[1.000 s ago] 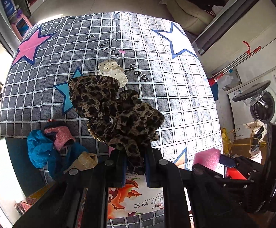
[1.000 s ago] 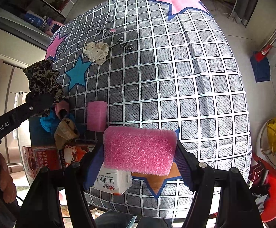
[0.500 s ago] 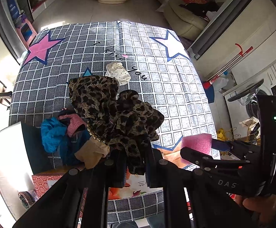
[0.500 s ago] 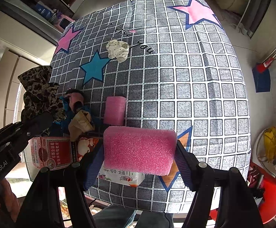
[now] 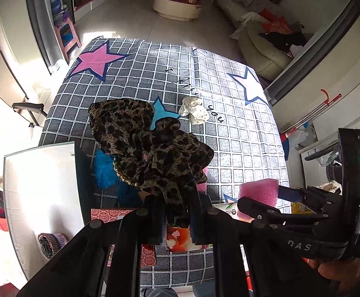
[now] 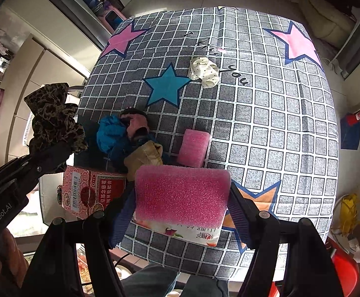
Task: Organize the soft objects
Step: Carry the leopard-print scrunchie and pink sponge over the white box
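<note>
Left gripper clamped on a leopard-print cloth; the cloth bunches up and fans away from the fingers, spreading up-left in the left wrist view, held in the air above the table. Right gripper clamped on a pink sponge block, long axis crosswise between the two fingers, broad face toward the camera, held above the near table edge.

Table covered by a grey checked cloth with stars. On it: second pink sponge lying flat, long axis running away from the camera, just beyond the held one. Left of it a pile touching together: blue cloth, pink-and-dark item, tan cloth. White dotted cloth lies apart, further back by the blue star. Red printed box at the near left edge, white packet under the held sponge.

Right wrist view only: loose sponge fully shown, tan cloth, the left gripper from the side with the leopard cloth sticking up. Left wrist view only: white panel at left; the pile is mostly hidden behind the leopard cloth, and the held sponge shows only its end.
</note>
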A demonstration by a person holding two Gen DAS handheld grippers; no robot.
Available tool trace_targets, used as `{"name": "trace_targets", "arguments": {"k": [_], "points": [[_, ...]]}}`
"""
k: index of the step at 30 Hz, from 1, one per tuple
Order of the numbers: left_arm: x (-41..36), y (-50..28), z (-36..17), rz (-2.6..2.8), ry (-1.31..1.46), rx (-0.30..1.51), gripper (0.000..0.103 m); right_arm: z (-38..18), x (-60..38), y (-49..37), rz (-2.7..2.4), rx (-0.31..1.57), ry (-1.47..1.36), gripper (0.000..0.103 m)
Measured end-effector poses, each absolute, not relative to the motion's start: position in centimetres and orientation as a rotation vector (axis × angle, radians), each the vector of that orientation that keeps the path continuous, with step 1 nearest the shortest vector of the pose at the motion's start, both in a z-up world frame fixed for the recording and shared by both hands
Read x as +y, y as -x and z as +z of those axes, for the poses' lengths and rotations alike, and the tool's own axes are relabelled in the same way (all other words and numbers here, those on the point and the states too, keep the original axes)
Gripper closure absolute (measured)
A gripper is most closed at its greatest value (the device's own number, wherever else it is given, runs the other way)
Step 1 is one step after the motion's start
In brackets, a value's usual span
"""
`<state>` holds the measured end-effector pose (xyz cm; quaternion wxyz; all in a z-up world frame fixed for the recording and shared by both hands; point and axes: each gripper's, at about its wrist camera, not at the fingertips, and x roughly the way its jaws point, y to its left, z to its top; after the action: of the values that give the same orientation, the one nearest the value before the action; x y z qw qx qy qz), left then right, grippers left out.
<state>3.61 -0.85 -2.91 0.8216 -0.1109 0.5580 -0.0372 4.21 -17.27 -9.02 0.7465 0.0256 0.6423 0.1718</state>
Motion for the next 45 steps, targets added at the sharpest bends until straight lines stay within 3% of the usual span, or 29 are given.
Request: {"name": "trace_targets", "arguments": {"k": [19, 45], "points": [[8.3, 1.7, -2.7, 0.12, 0.353, 1.143, 0.087, -6.7, -6.7, -3.1, 0.577, 1.361, 0.11, 0.031], [14.2, 5.6, -5.2, 0.254, 0.431, 1.189, 0.087, -6.8, 2.7, -1.5, 0.743, 1.358, 0.241, 0.031]]}}
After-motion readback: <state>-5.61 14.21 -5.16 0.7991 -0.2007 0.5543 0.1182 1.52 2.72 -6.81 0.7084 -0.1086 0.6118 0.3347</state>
